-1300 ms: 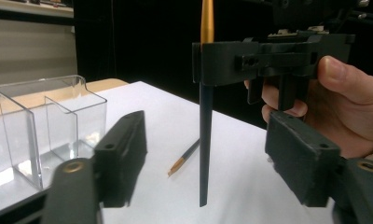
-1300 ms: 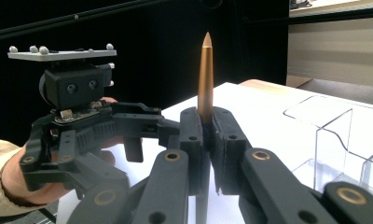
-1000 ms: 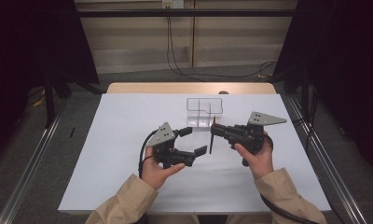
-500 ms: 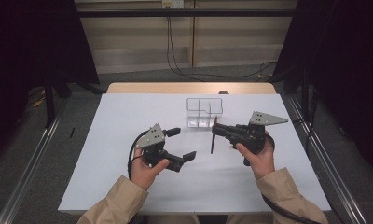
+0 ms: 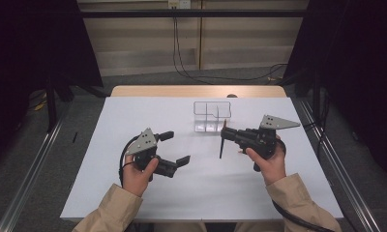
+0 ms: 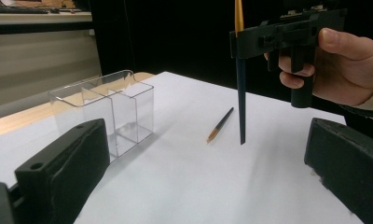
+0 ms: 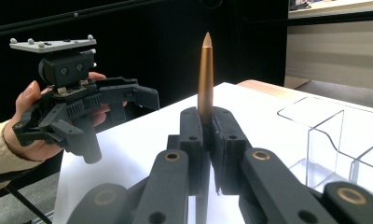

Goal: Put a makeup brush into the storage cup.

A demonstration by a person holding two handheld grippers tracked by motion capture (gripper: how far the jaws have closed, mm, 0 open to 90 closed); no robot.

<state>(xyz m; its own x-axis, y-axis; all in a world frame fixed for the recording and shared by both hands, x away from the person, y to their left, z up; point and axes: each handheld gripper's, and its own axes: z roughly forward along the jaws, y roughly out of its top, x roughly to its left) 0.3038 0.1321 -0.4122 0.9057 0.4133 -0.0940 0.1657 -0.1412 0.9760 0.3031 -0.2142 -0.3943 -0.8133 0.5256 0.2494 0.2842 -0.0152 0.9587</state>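
Nearest the person, at about seven o'clock on the white paper-covered table [image 5: 109, 193], the left gripper [image 5: 174, 148] hovers with its jaws spread wide and nothing between them; it looks drawn aside so the other hand has room. At about four o'clock, the right gripper [image 5: 224, 131] has its jaws pressed tight on a slim paintbrush with a dark blue-black handle and a gold-coloured upper end [image 5: 222, 144]. The brush hangs upright, dark tip down and just clear of the paper, gold end rising above the jaws [image 7: 205, 74]; held that way it seems ready to be lowered endwise into a container. A second, shorter dark brush with an orange-gold tip [image 6: 220, 125] lies flat on the paper beyond the hanging one in the left gripper view, probably waiting its turn. Farther off, at roughly twelve o'clock, stands the clear plastic organiser box with upright dividers [image 5: 211, 115], empty as far as can be seen; its open top faces up, which suits a vertical drop. I judge the next step to be carrying the held brush over one compartment. No brand, label or writing can be read anywhere.
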